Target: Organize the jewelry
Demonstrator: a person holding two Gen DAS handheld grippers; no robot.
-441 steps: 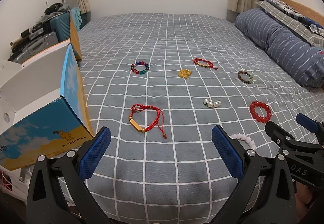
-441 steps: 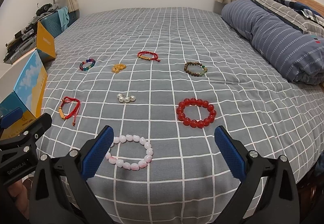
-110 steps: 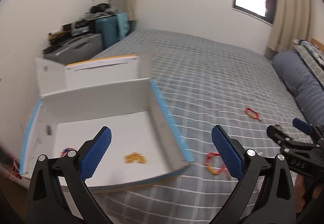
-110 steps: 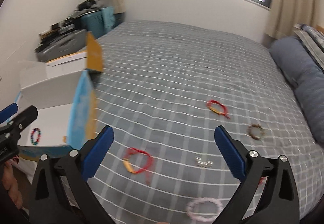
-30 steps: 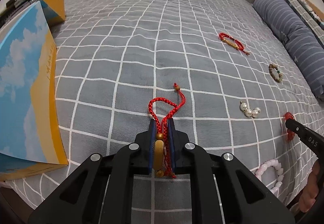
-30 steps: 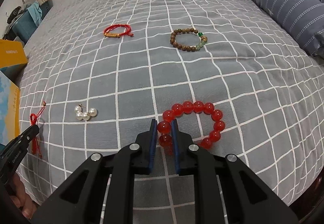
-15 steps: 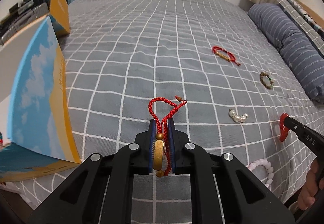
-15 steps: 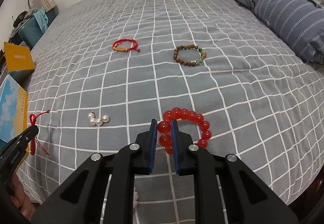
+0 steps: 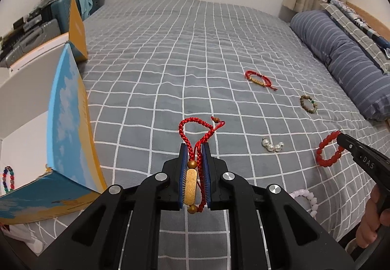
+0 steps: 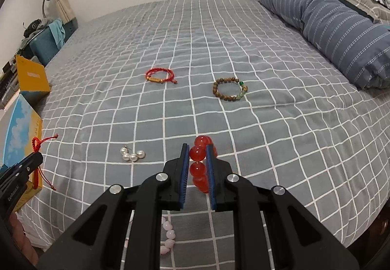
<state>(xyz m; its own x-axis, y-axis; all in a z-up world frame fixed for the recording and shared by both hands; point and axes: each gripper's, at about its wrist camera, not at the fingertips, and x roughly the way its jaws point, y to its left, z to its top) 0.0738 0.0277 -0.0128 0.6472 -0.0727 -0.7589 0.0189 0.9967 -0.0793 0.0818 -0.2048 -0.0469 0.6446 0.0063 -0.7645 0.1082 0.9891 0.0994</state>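
The left gripper point(image 9: 193, 172) is pinching a red braided cord bracelet with a long gold bar bead point(image 9: 195, 148), its blue pads pressed narrow on the bar while the cord loop is sticking out ahead, lifted clear of the grey checked bedspread point(image 9: 170, 62). The right gripper point(image 10: 198, 167) is clamping a bracelet of large glossy red beads point(image 10: 198, 160) between its pads, the strand hanging edge-on above the cover.

Both pieces appear to be in the carry step, between pickup and drop-off. The open cardboard box with a blue-sky print point(image 9: 65, 123) is standing at the near left edge of the bed, and a multicoloured bead bracelet point(image 9: 7, 178) is already lying on its white floor.

Waiting on the bedspread are a second red cord bracelet point(image 9: 258, 78) at the far middle, a brown wooden bead bracelet point(image 9: 309, 104) to the far right, a small cluster of white pearls point(image 9: 271, 145) near the middle, and a pale pink bead bracelet point(image 9: 307, 199) at the near edge.

The next move probably calls for swinging both grippers left over the box wall and opening the jaws once each piece is hanging inside, the left one having the shorter reach.
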